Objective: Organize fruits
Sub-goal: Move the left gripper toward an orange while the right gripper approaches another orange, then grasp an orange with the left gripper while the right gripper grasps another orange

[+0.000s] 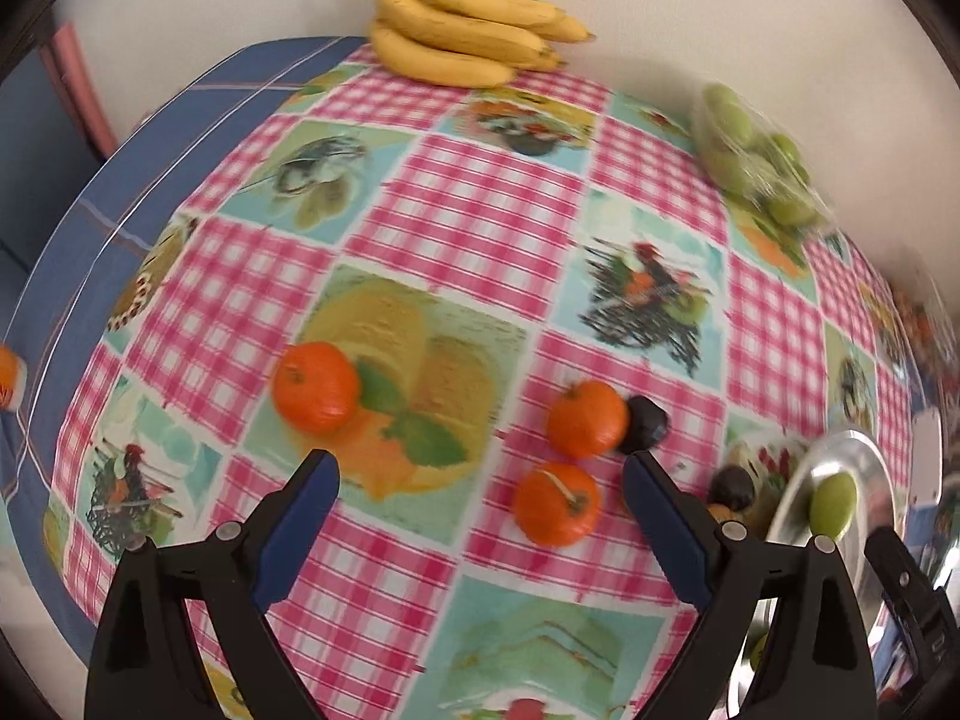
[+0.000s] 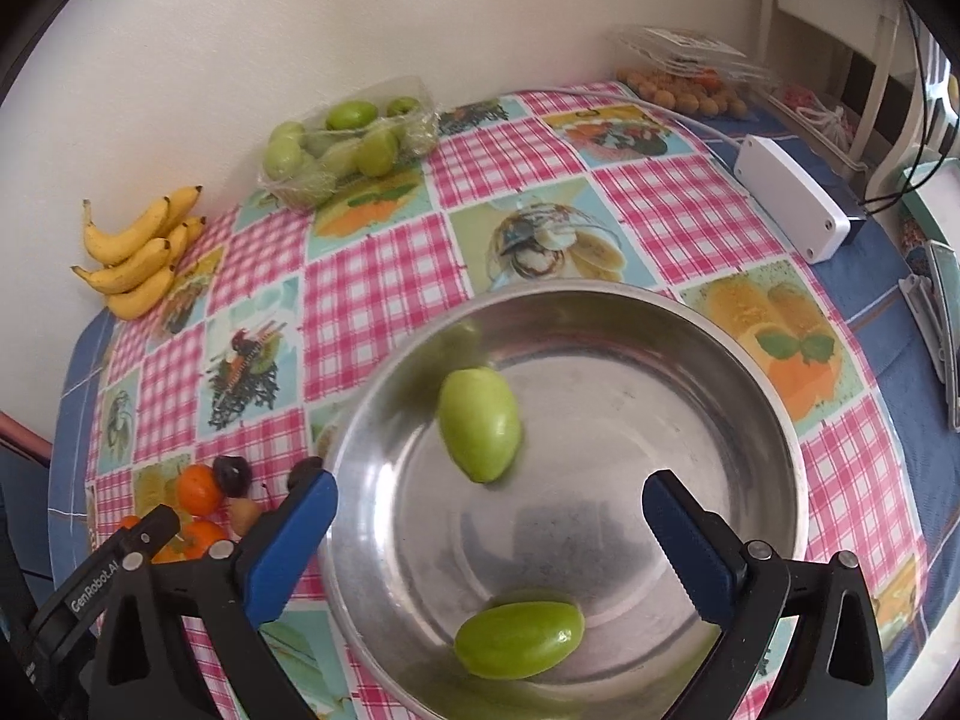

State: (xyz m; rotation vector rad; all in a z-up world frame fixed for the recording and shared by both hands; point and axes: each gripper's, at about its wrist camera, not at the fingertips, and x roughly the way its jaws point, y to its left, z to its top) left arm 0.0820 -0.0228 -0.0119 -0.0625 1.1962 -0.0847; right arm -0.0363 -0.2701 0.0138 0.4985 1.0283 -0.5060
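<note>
My right gripper (image 2: 489, 489) is open and empty above a steel bowl (image 2: 744, 372). Two green fruits lie in the bowl: one (image 2: 480, 423) blurred near the middle, one (image 2: 519, 639) at the near wall. My left gripper (image 1: 480, 471) is open and empty above the checked tablecloth. Three oranges lie before it: one (image 1: 316, 387) to the left, one (image 1: 586, 418) ahead, one (image 1: 558, 511) between the fingers' reach on the right. A dark plum (image 1: 645, 423) touches the middle orange. The bowl's rim (image 1: 840, 444) shows at the right.
A banana bunch (image 1: 462, 30) lies at the far edge by the wall. A clear pack of green fruits (image 2: 348, 141) sits by the wall. A white box (image 2: 792, 204) and a clear pack of small orange fruits (image 2: 684, 90) lie at the back right. Another dark plum (image 1: 732, 486) sits by the bowl.
</note>
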